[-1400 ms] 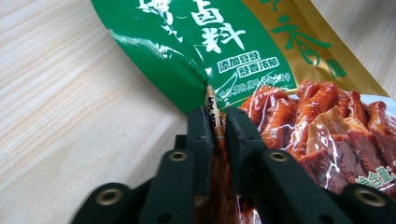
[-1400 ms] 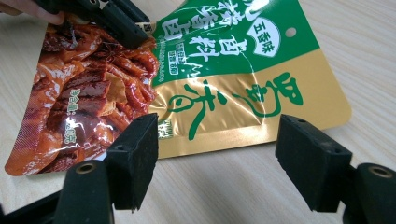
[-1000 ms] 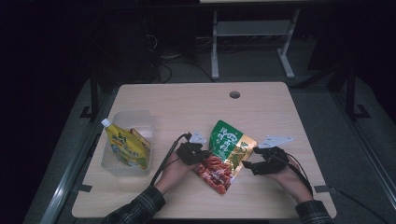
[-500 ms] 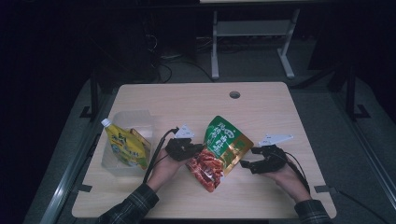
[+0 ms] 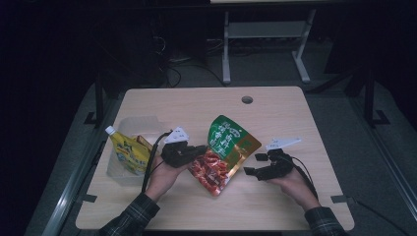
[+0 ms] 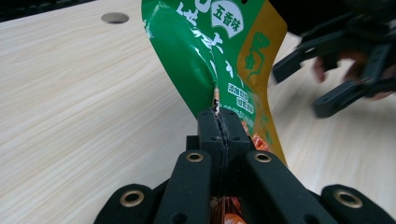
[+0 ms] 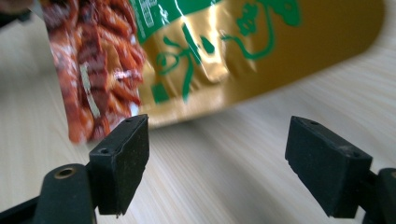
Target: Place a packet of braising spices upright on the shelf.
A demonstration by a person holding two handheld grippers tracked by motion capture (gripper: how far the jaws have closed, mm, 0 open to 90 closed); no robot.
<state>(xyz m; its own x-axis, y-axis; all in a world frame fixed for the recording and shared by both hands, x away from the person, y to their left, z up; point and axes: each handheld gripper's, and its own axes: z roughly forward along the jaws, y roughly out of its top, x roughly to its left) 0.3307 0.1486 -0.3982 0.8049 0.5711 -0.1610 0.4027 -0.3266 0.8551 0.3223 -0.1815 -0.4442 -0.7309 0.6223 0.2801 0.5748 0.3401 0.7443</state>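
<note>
A snack bag (image 5: 222, 150), green and gold on top with red food printed below, hangs tilted above the middle of the table. My left gripper (image 5: 199, 150) is shut on its left edge; in the left gripper view the jaws (image 6: 218, 116) pinch the seam of the bag (image 6: 201, 51). My right gripper (image 5: 253, 164) stands to the right of the bag, apart from it. Its jaws have just been opening and hold nothing. In the right gripper view the bag (image 7: 210, 51) hangs beyond the open gripper (image 7: 217, 154).
A clear plastic bin (image 5: 118, 172) at the table's left holds a yellow pouch (image 5: 129, 152) with a white cap. The wooden table (image 5: 275, 118) has a round cable hole (image 5: 247, 100) near its far edge. Dark floor and a metal stand lie beyond.
The right gripper has let go of the bag and opened wider. The left gripper has lifted the bag and carried it slightly left, so it now hangs tilted.
</note>
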